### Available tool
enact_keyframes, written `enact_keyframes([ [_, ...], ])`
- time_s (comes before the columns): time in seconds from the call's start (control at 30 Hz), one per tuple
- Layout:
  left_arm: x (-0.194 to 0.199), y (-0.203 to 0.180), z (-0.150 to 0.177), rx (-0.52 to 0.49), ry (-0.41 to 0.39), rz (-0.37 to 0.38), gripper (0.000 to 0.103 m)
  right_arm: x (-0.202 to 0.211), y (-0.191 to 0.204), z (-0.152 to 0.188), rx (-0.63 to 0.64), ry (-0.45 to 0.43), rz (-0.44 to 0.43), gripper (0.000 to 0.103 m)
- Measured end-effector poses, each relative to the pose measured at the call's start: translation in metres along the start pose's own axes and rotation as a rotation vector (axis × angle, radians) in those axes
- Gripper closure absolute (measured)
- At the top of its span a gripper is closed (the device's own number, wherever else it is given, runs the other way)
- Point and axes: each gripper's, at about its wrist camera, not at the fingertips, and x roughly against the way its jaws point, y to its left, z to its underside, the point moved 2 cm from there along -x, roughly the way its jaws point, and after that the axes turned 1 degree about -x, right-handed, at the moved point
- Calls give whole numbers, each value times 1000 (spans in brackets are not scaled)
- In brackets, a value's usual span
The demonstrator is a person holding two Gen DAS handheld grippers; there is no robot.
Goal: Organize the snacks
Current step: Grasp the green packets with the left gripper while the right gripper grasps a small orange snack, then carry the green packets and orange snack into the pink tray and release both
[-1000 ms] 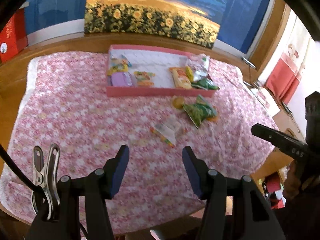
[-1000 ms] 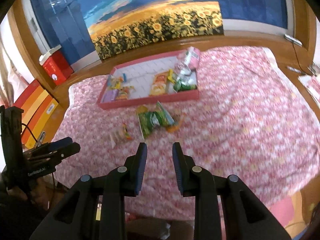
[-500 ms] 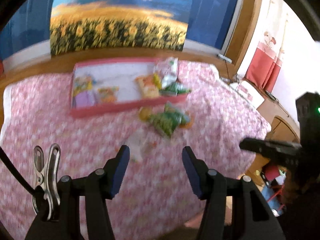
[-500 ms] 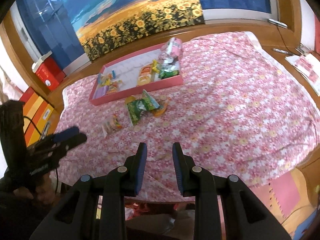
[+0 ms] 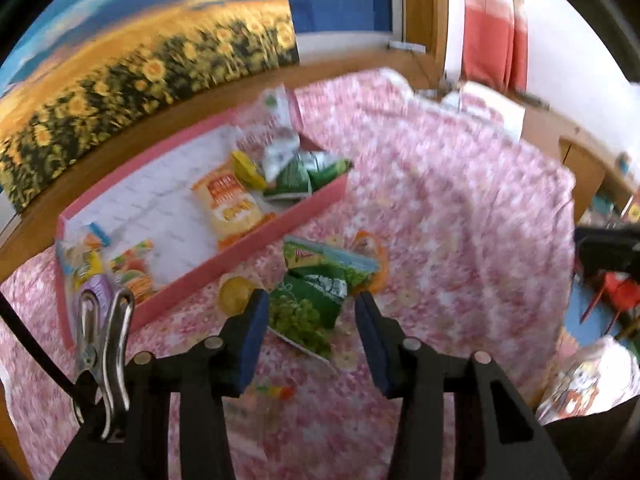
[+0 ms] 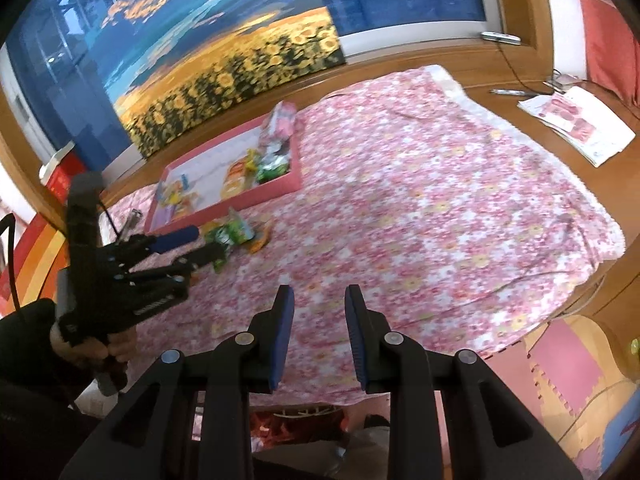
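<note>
A pink tray [image 5: 248, 252] on the flowered cloth holds several snack packs, among them an orange chip bag [image 5: 228, 204] and green packs [image 5: 300, 174]. In front of the tray lie a green snack bag [image 5: 316, 296], a yellow round snack [image 5: 234, 294] and an orange one [image 5: 370, 246]. My left gripper [image 5: 308, 320] is open, its fingers on either side of the green bag and just above it. A small clear candy pack [image 5: 272, 394] lies below it. My right gripper [image 6: 319, 314] is open and empty over the cloth, far from the tray [image 6: 256, 196]. The left gripper [image 6: 192, 246] shows there by the green bag [image 6: 230, 234].
A sunflower picture [image 6: 236, 76] leans on the wall behind the tray. Papers [image 6: 576, 124] and pens lie on the wooden desk at the right. Red and orange boxes [image 6: 36, 248] stand at the left. The cloth's front edge hangs over the table [image 6: 520, 320].
My left gripper has moved forward and turned right, down toward the green bag in front of the tray. My right gripper has drawn back and to the right.
</note>
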Motion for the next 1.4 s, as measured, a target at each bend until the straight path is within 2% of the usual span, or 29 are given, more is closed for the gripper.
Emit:
enact_keyframes([
  [0.17,-14,4,-4,33,-2,-14,56,-1,-15,-10,-18,-13,5,75],
  [0.27,-20,4,-5,19,33,-7,56,-7,-18,-18,-13,-7,-3,75],
  [0.33,-19,4,-6,0,34,-10,60,-13,-17,-23,8,-3,-10,75],
  [0.37,-19,4,-6,0,35,-8,65,-17,-15,-26,21,4,-5,75],
  [0.47,-15,8,-5,5,45,38,74,-31,-6,-34,42,16,-5,75],
  [0.57,-2,17,-5,47,29,81,82,-45,5,-42,38,29,-9,75],
  [0.6,4,21,-6,69,20,91,87,-49,8,-44,40,35,-16,75],
  [0.73,50,42,-5,169,-72,126,87,-68,24,-52,83,54,-40,75],
  [0.8,69,53,2,217,-97,112,87,-79,31,-54,89,74,-54,75],
  [0.9,92,71,17,281,-113,63,87,-98,42,-55,70,125,-133,75],
  [1.1,117,95,53,412,-100,-28,87,-147,50,-49,-29,265,-207,78],
  [1.13,121,99,61,438,-96,-50,87,-150,53,-48,-15,269,-230,91],
  [1.17,123,101,66,455,-91,-60,87,-151,56,-48,9,263,-236,98],
  [1.23,126,106,76,497,-79,-69,87,-148,64,-50,56,236,-233,101],
  [1.3,131,109,87,543,-75,-56,87,-140,74,-55,95,205,-272,101],
  [1.4,133,107,93,568,-75,-50,87,-127,89,-58,159,168,-291,101],
])
